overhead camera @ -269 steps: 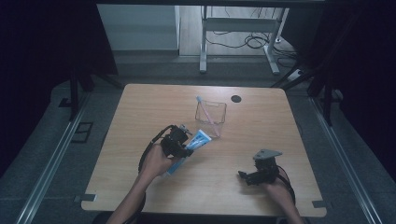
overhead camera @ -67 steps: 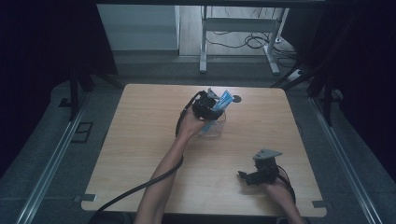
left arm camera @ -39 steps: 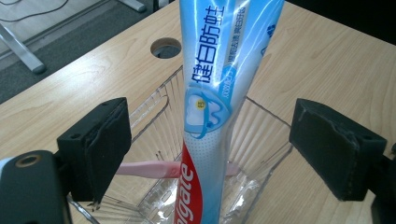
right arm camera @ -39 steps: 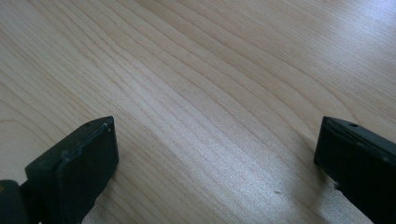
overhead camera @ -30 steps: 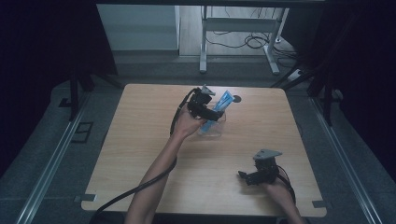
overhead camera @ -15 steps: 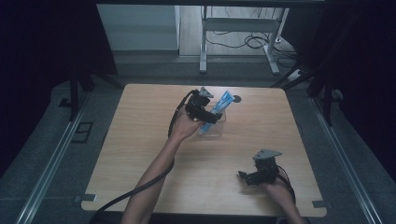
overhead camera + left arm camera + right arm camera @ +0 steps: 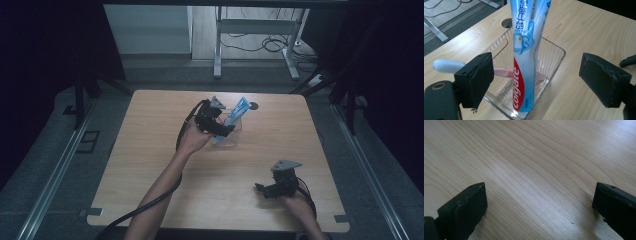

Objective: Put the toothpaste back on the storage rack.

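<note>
A blue and white toothpaste tube (image 7: 527,57) stands upright in a clear plastic box (image 7: 554,53), cap end down. A pink toothbrush (image 7: 449,66) with a white head lies across the box behind the tube. My left gripper (image 7: 536,82) is open, its jaws apart on either side of the tube without touching it. From the high view the left gripper (image 7: 218,126) sits at the box (image 7: 231,136), the tube (image 7: 235,113) leaning up out of it. My right gripper (image 7: 263,189) rests low over bare wood near the front right, open with nothing between its jaws (image 7: 539,205).
The wooden table (image 7: 150,165) has a round cable hole (image 7: 253,105) just behind the box. A metal desk frame (image 7: 250,30) and cables stand on the floor beyond the far edge. Dark curtains flank both sides.
The left gripper carried the tube from mid-table to the box at the back, then let go of it and drew slightly back and left. The right gripper stayed put.
</note>
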{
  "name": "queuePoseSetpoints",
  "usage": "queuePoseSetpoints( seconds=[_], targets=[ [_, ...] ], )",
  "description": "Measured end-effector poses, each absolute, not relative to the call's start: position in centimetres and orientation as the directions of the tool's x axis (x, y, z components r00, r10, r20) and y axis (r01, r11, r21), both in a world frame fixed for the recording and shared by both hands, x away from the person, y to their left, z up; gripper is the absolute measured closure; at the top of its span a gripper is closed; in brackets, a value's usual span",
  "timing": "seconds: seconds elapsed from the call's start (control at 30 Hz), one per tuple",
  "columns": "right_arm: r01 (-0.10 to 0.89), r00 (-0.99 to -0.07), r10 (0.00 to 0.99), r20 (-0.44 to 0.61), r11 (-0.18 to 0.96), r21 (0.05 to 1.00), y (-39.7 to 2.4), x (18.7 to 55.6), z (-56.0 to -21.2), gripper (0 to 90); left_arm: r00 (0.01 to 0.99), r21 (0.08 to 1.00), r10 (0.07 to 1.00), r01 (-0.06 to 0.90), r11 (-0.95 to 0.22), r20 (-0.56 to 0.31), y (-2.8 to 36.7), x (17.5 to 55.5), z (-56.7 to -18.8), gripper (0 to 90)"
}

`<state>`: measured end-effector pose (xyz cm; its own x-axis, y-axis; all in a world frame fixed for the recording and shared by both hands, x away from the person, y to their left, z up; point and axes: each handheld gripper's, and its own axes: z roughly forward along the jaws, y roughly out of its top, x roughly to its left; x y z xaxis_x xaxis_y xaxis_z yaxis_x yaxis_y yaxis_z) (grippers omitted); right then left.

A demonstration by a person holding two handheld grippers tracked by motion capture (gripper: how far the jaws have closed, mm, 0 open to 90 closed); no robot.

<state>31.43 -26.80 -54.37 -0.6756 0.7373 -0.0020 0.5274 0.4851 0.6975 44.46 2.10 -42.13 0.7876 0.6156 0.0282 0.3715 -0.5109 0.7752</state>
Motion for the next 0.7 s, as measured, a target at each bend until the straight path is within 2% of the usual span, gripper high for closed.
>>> queuePoseSetpoints(
  seconds=[0.7],
  targets=[
    [0.528, -0.675, 0.738, -0.002, 0.485, 0.698, -26.8, 31.4, -54.4, 0.0, 0.79, 0.777, 0.612, 0.363, -0.514, 0.036, 4.1, 41.7, -42.4, 12.9]
  ],
)
